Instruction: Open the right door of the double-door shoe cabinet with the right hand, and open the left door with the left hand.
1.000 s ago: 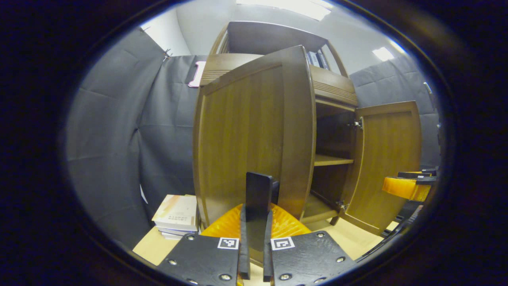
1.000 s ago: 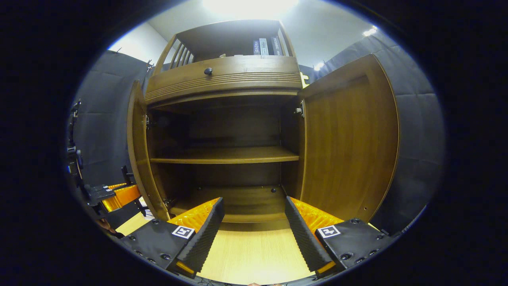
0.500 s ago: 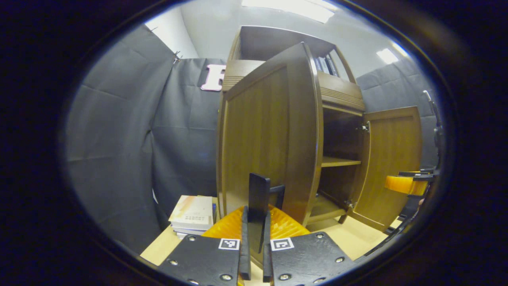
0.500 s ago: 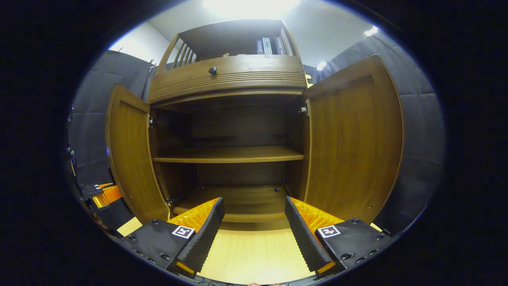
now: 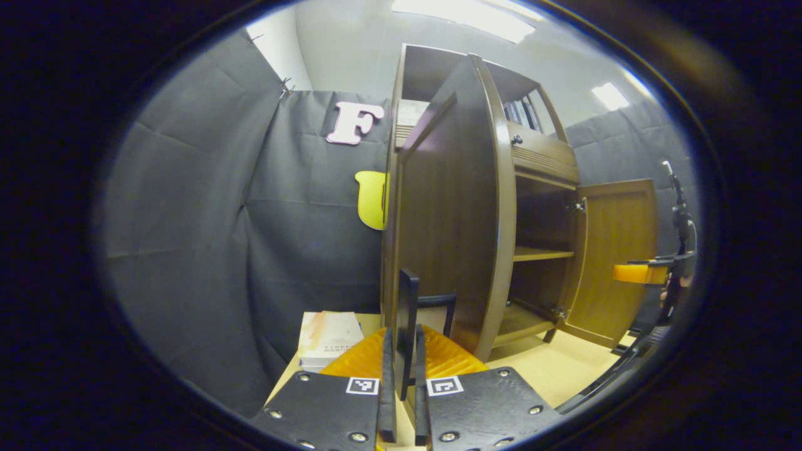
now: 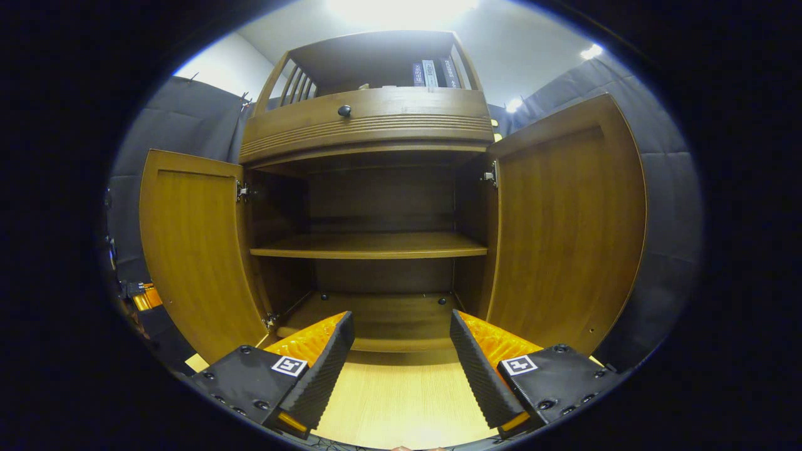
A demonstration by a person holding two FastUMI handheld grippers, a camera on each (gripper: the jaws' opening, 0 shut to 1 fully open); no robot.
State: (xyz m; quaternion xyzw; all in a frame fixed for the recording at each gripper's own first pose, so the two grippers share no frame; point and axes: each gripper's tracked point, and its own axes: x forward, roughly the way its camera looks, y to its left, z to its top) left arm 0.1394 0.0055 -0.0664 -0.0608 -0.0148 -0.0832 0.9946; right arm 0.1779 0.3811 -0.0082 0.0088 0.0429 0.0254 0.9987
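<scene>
The brown shoe cabinet (image 6: 369, 125) stands with both doors swung out. My left gripper (image 5: 403, 333) is shut on the dark bar handle (image 5: 407, 294) of the left door (image 5: 451, 219), which I see nearly edge-on. In the right gripper view the left door (image 6: 194, 250) hangs wide at the left and the right door (image 6: 564, 225) at the right. My right gripper (image 6: 401, 351) is open in front of the bare lower shelf (image 6: 369, 245), touching nothing. It also shows at a distance as the right gripper (image 5: 639, 274) beside the right door (image 5: 617, 250).
A stack of books (image 5: 329, 338) lies on the light wooden floor (image 6: 401, 401) left of the cabinet. More books (image 6: 429, 72) stand on the top shelf above a drawer with a round knob (image 6: 344, 111). Black cloth walls close in both sides.
The left door has swung further outward with my left gripper holding its handle. The right gripper has stayed open in the same place.
</scene>
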